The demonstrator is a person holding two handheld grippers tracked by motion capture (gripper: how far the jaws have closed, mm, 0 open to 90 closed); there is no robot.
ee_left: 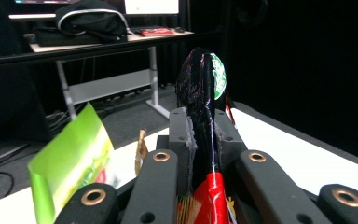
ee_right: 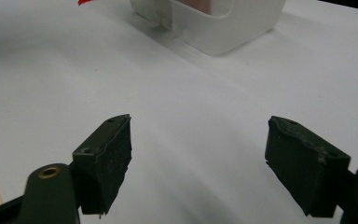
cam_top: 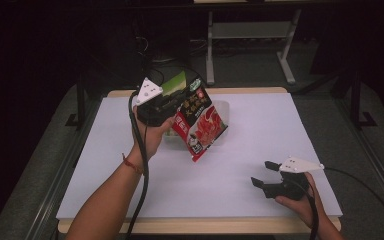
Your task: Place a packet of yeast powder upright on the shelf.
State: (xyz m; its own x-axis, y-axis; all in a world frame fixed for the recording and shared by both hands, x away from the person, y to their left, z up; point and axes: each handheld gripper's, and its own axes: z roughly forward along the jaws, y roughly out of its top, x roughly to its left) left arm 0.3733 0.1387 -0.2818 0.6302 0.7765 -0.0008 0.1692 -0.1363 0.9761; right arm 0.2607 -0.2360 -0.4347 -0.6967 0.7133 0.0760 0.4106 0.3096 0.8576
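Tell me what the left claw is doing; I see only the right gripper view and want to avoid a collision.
Observer: The left claw is shut on the top edge of a red packet.
Operator: Where is the packet hanging?
Observer: Tilted, in front of the clear container in the high view.
Operator: Anything else near it?
Observer: A green packet stands just beside that claw.
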